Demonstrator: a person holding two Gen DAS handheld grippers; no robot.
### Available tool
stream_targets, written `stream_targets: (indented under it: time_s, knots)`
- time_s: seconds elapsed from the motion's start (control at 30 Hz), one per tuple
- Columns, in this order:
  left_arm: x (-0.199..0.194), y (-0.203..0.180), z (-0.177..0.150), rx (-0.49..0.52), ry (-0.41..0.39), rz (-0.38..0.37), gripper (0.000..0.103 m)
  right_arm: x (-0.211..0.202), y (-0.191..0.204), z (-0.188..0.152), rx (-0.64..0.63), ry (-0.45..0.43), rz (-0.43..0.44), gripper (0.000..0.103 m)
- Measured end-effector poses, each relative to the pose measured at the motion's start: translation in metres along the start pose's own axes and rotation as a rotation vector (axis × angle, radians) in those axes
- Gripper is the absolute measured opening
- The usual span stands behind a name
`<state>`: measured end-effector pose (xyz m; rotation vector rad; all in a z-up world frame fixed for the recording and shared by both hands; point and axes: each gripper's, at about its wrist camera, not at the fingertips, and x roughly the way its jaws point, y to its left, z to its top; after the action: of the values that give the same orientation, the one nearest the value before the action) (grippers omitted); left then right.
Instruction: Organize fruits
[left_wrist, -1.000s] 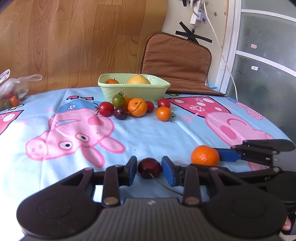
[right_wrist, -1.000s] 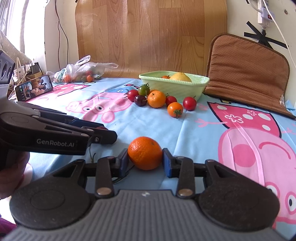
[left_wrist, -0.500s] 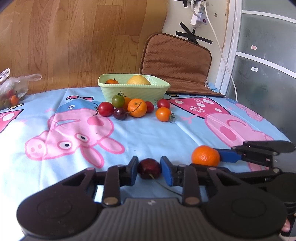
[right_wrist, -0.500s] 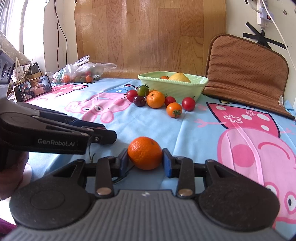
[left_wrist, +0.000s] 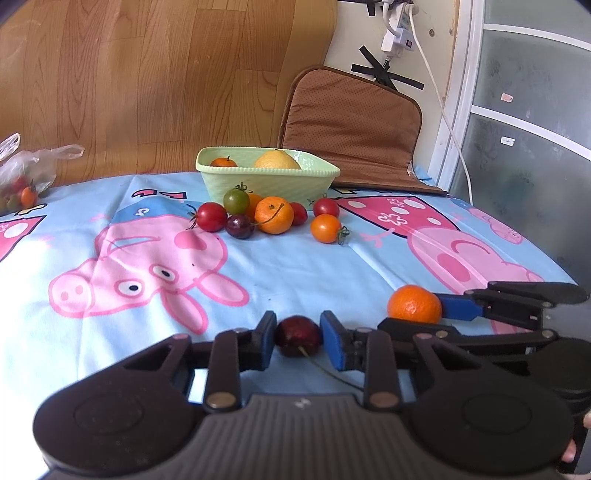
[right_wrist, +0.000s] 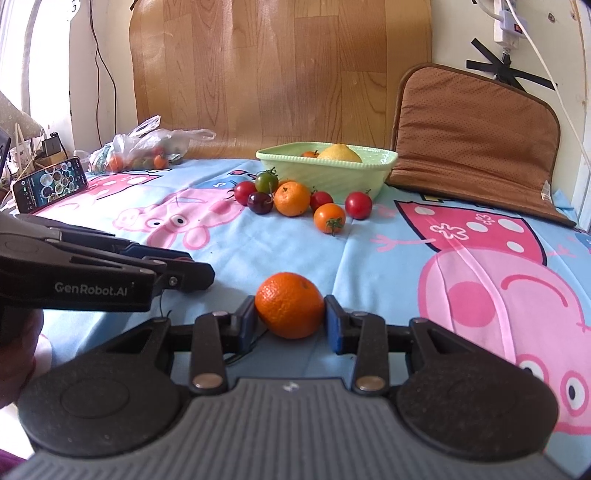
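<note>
Blue-padded left gripper (left_wrist: 298, 336) is clamped on a dark red round cherry (left_wrist: 298, 335) — a dimpled orange mandarin (right_wrist: 290, 305) is pinched by the right gripper (right_wrist: 290, 325).

- Dark red cherry (left_wrist: 298, 336): round, glossy, thin stem trailing toward 5 o'clock, on the blue cartoon cloth.
- Mandarin (right_wrist: 290, 305): bright orange, dimpled skin, on the cloth at 3 o'clock of the cherry.
- Green bowl (right_wrist: 325, 176): square, ribbed, at 12 o'clock, holding a yellow citrus (right_wrist: 340, 152) and a small orange tomato (right_wrist: 310, 153).
- Loose fruit cluster (right_wrist: 291, 198): red, green and orange tomatoes, a cherry and a mandarin, just before the bowl.
</note>
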<state>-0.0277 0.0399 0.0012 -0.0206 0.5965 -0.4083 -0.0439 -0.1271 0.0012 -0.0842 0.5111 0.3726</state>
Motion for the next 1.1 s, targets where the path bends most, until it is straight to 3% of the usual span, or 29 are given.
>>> stream_targets:
  time_s: [0.87,1.1]
  knots:
    - [0.0004,0.0003,0.0004,-0.007,0.003,-0.008,0.027,0.0004,-0.0009,-0.0009,0.015,0.001,-0.035,0.041]
    - [-0.0035,0.0009,-0.0016,-0.027,-0.027,0.024,0.027,0.0009,0.0035,-0.0011,-0.001,-0.003,-0.057,0.041]
